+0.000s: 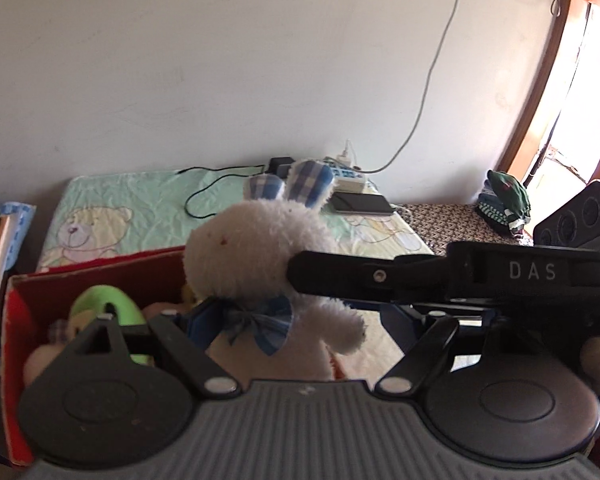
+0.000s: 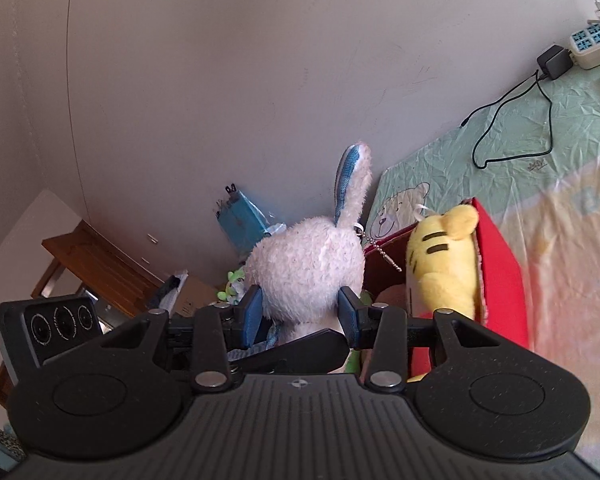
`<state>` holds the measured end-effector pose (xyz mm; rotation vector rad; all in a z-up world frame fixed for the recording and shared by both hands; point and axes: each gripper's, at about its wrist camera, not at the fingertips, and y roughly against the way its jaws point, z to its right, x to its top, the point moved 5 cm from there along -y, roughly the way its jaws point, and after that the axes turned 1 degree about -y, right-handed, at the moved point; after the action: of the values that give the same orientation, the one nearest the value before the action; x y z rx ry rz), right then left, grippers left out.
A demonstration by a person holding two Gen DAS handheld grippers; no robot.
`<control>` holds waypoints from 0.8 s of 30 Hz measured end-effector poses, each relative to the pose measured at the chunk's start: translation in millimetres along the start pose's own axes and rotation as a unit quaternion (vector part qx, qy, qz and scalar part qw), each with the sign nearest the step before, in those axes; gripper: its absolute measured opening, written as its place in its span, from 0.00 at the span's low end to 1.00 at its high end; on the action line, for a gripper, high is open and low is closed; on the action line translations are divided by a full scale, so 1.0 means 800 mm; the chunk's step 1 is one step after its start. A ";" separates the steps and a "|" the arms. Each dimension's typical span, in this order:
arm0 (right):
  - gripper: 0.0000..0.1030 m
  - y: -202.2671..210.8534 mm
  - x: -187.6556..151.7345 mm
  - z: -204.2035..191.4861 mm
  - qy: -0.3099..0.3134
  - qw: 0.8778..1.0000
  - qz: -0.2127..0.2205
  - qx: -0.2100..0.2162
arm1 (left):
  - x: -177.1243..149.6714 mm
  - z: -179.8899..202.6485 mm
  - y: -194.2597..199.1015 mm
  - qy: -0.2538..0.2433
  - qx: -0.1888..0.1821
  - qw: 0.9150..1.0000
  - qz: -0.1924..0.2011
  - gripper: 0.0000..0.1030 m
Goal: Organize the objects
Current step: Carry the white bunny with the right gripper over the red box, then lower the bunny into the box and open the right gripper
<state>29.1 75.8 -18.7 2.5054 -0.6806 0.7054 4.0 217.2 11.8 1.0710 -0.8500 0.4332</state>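
White plush rabbit with blue-checked ears and a blue bow [image 1: 260, 256] hangs above the red cardboard box [image 1: 16, 320] of soft toys. The left gripper [image 1: 300, 316] clamps its body, head rising toward 12 o'clock. The right gripper [image 2: 300, 312] pinches the rabbit's neck between blue pads [image 2: 254, 312], jaws half apart. At 2 o'clock from it, a yellow striped plush tiger [image 2: 440, 264] sits in the box.

White plush rabbit [image 1: 256, 248], blue-check ears and bow, upright, held above open red box [image 1: 16, 304]. Box sits on bed, contains yellow striped tiger plush [image 2: 440, 268], green plush ring [image 1: 104, 304], other soft toys.
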 end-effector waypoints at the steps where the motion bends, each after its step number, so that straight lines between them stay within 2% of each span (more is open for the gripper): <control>1: 0.42 -0.007 -0.002 0.001 -0.001 1.000 -0.001 -0.005 | -0.001 -0.009 -0.002 0.005 0.000 1.000 -0.004 0.80; 12: 0.43 -0.048 -0.022 0.022 0.000 0.996 -0.023 -0.087 | -0.030 -0.074 -0.043 0.038 -0.004 0.997 -0.062 0.79; 20: 0.45 -0.069 -0.030 0.030 -0.012 0.993 -0.020 -0.117 | -0.046 -0.092 -0.073 0.045 0.006 0.993 -0.104 0.78; 24: 0.51 -0.081 -0.033 0.038 -0.026 0.992 -0.012 -0.123 | -0.049 -0.096 -0.077 0.039 0.014 0.993 -0.110 0.80</control>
<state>56.4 119.4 -75.5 2.3086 -0.7082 0.5149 52.1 262.2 -71.4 1.1518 -0.6508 0.3006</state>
